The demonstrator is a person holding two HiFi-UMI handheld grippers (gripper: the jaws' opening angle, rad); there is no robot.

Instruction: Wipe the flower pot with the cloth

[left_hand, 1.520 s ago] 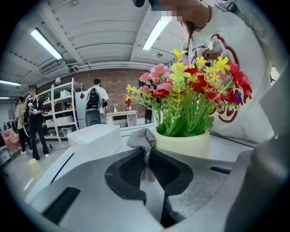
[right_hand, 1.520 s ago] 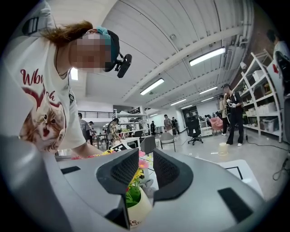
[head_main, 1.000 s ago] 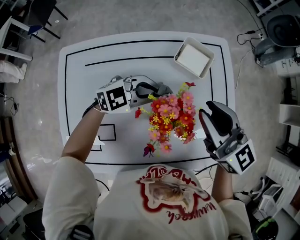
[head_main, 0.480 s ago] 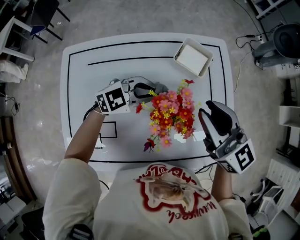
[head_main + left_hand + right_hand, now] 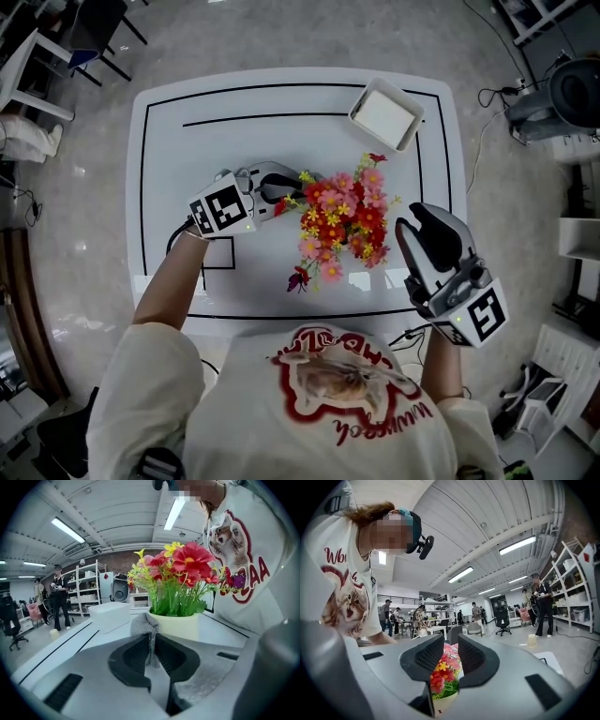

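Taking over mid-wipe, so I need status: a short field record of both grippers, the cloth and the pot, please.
left gripper: shut on the grey cloth
cloth reach: beside the flower pot; contact cannot be told
pot state: upright on the table, flowers above
right gripper: jaws apart, just closed a little; pot ahead in line with the gap, not gripped
white tray: table's far right corner
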